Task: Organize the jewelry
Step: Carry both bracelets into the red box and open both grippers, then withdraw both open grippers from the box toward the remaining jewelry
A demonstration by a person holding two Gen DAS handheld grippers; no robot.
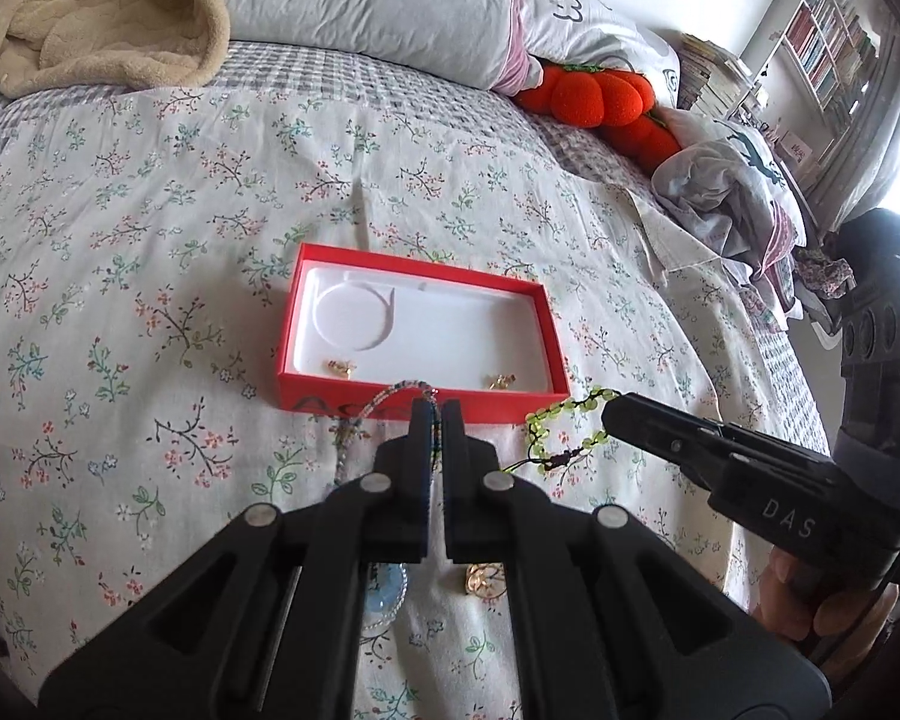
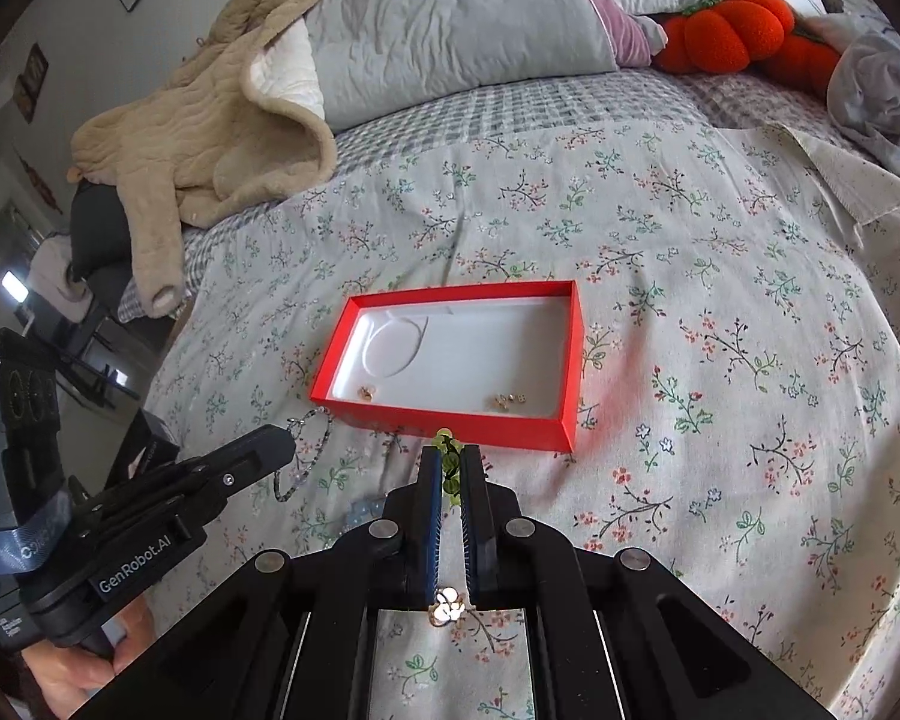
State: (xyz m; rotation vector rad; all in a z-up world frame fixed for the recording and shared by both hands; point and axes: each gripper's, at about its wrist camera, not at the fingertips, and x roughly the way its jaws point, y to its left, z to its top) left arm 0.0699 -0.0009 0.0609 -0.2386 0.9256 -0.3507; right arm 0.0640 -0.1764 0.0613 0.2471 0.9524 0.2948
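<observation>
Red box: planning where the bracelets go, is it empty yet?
Not empty. The red box holds two small gold pieces near its front wall; otherwise the white liner is bare.

Red box with white liner is sitting open on the floral bedspread; two small gold pieces are lying along its near wall. I'm pinching the multicolour beaded strand in my left tongs, green bead bracelet in my right, both just before the box. Gold charm is lying nearer me.
</observation>
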